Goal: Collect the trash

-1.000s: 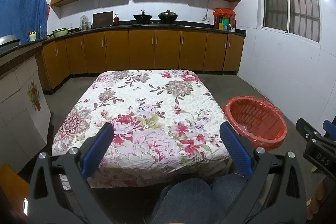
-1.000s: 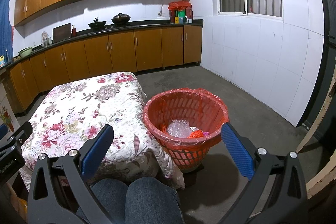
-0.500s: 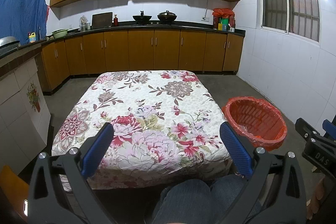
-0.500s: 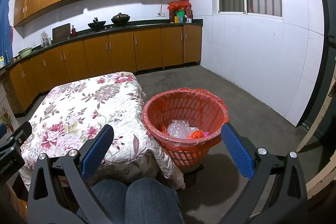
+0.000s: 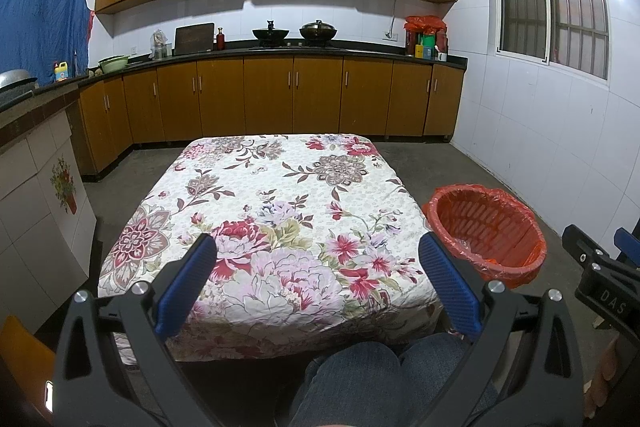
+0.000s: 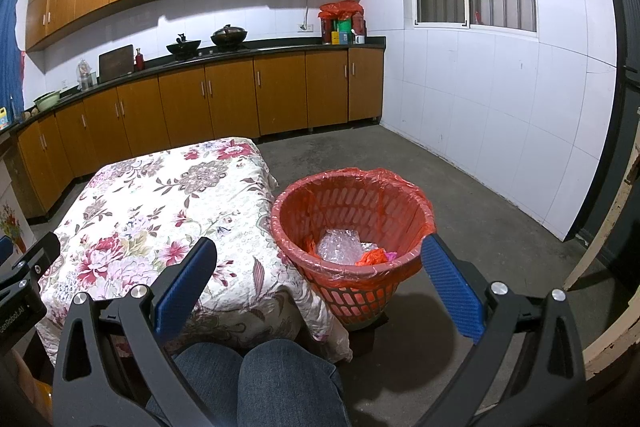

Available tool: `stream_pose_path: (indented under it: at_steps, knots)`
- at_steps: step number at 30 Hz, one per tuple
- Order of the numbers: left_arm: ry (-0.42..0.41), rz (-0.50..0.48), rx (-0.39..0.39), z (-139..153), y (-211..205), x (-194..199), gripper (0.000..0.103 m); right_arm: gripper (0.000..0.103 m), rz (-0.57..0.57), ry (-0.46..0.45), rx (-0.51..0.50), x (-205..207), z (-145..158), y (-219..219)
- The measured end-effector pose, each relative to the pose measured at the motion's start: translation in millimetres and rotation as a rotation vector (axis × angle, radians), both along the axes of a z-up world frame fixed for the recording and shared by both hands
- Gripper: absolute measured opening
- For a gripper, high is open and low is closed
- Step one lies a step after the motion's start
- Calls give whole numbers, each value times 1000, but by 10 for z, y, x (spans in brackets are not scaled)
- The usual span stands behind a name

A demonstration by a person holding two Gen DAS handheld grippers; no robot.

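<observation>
A red basket lined with a red bag (image 6: 352,227) stands on the floor right of the table; it also shows in the left wrist view (image 5: 486,231). Inside it lie clear bubble wrap (image 6: 340,245) and orange scraps (image 6: 370,258). My left gripper (image 5: 318,283) is open and empty, held over the near edge of the floral tablecloth (image 5: 276,211). My right gripper (image 6: 320,283) is open and empty, held in front of the basket. No loose trash shows on the cloth.
The table in its floral cloth (image 6: 160,211) stands mid-room. Wooden cabinets and a dark counter (image 5: 280,99) run along the back and left. A white tiled wall (image 6: 500,115) stands right. My knees in jeans (image 6: 256,379) sit below the grippers.
</observation>
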State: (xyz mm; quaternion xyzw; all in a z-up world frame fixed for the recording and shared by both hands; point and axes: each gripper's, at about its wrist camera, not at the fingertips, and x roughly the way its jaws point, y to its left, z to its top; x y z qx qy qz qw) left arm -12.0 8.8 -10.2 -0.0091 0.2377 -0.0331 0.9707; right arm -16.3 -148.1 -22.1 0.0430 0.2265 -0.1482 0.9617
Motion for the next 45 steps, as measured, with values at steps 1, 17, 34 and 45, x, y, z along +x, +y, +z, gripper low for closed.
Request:
stream_pose_path:
  at_steps: [1, 17, 34, 45]
  knots:
    - [0, 0, 0, -1, 0, -1, 99, 101, 0, 0, 0, 0, 0, -1]
    - [2, -1, 2, 8, -10, 14, 99, 101, -1, 3, 2, -3, -3, 3]
    - [4, 1, 3, -6, -11, 28, 99, 101, -1, 6, 3, -3, -14, -8]
    - [4, -1, 3, -6, -11, 31, 99, 101, -1, 9, 5, -15, -34, -5]
